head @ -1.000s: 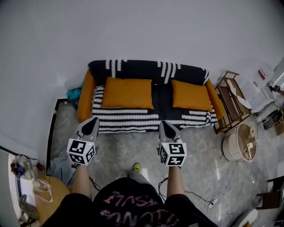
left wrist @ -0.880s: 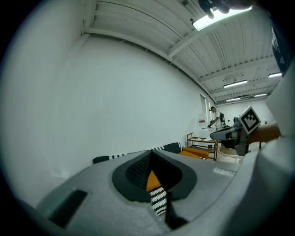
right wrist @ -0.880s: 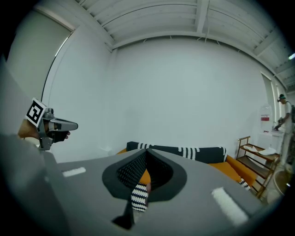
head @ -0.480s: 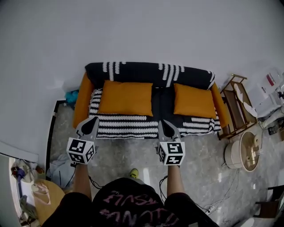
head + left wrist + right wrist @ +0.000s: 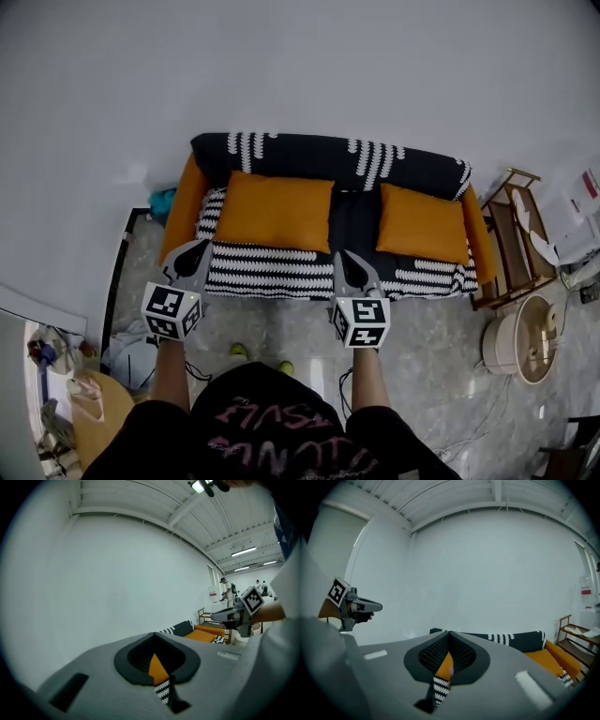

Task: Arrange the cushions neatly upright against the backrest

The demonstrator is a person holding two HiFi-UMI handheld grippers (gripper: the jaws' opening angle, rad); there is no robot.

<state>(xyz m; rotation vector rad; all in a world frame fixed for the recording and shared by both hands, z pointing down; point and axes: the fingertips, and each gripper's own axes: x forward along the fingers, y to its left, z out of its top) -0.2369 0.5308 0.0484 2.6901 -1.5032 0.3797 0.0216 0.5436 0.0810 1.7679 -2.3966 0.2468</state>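
Two orange cushions lie flat on the seat of a black-and-white patterned sofa (image 5: 272,272) with orange arms: a larger left cushion (image 5: 275,212) and a smaller right cushion (image 5: 422,223). The black backrest (image 5: 328,159) runs along the wall. My left gripper (image 5: 194,255) hovers shut and empty before the sofa's left front edge. My right gripper (image 5: 348,264) hovers shut and empty before the middle of the seat's front edge. In the left gripper view the sofa (image 5: 187,629) and the right gripper (image 5: 234,616) show beyond the shut jaws. In the right gripper view the backrest (image 5: 506,639) shows.
A wooden side rack (image 5: 525,225) stands right of the sofa, with a round wooden stool (image 5: 520,342) near it. A round wooden table (image 5: 89,422) sits at the lower left. Cables (image 5: 469,427) trail over the marble floor. A white wall rises behind the sofa.
Both grippers and the person have moved closer to the sofa, which now sits lower and larger in the head view. The jaws stayed shut.
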